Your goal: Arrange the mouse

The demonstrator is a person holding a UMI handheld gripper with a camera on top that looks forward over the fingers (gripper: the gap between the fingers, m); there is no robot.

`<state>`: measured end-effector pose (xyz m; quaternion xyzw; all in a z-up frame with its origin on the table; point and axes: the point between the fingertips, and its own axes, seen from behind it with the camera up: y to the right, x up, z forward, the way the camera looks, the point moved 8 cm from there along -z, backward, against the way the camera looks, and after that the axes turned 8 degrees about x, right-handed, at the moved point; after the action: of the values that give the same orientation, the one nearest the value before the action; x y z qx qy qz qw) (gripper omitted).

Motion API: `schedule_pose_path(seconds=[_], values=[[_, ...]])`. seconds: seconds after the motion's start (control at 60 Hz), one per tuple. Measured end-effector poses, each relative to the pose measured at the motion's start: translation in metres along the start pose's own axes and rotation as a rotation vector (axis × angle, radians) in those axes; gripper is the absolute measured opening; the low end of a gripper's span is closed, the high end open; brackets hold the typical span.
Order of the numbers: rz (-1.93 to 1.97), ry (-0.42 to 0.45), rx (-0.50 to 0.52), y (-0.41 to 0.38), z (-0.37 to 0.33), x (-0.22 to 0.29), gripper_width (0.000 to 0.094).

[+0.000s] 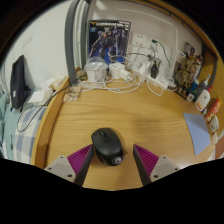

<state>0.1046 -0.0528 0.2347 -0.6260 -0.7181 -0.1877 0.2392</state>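
Mouse (107,144) between parted tongs (108,163)

We see the black mouse (107,146) on the wooden desk (150,115), between our gripper (108,163) fingers, gaps either side; poster (108,40) at twelve o'clock.

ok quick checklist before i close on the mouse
1. Mouse between the fingers: ok, it sits on the wooden desk between them.
2. Gripper open: ok, a gap shows on either side of the mouse.
3. Mouse centred: ok, roughly midway between the pads.
4. Desk around the mouse free of other things: ok, the cables lie beyond it near the wall.
5. Fingers deep enough along the mouse's sides: cannot tell.
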Motion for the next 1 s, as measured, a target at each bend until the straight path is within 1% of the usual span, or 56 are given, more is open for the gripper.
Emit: schedule_pose_path(seconds=[0.083,0.1,0.117,0.267,0.3,0.317,0.35,0.433,0.45,0.483,0.533,0.567,0.583,0.7,0.733,0.75,0.767,0.783,0.833,0.85,0.917,0.95,1.0], values=[[0.022,0.001,-0.018,0.014,0.008,0.031,0.0801],[0.024,-0.001,-0.024,0.017,0.007,0.034,0.0797],[0.031,0.000,-0.023,0.008,0.018,0.022,0.0800],[0.078,0.004,-0.066,0.028,0.040,0.064,0.0773],[0.093,0.006,-0.068,0.036,0.045,0.068,0.0755],[0.111,0.012,-0.060,0.028,0.034,0.044,0.0752],[0.129,0.011,-0.058,0.032,0.040,0.045,0.0740],[0.164,0.020,-0.038,0.036,0.047,0.043,0.0682],[0.168,0.018,-0.033,0.033,0.058,0.065,0.0666],[0.174,0.026,-0.028,0.038,0.038,0.044,0.0628],[0.168,0.030,-0.029,0.042,0.034,0.039,0.0589],[0.165,0.036,-0.025,0.041,0.033,0.038,0.0548],[0.163,0.039,-0.023,0.041,0.033,0.038,0.0493],[0.148,0.050,-0.008,0.041,0.036,0.037,0.0458],[0.141,0.056,-0.001,0.042,0.035,0.037,0.0429],[0.139,0.061,0.002,0.042,0.035,0.038,0.0399],[0.139,0.063,0.006,0.042,0.035,0.036,0.0422],[0.138,0.069,0.011,0.042,0.034,0.037,0.0360],[0.121,0.066,0.033,0.036,0.036,0.040,0.0328],[0.114,0.064,0.037,0.036,0.035,0.040,0.0304],[0.088,0.035,0.064,0.036,0.036,0.042,0.0294],[0.071,0.022,0.093,0.041,0.026,0.050,0.0294],[0.040,0.040,0.124,0.049,0.002,0.076,0.0294]])
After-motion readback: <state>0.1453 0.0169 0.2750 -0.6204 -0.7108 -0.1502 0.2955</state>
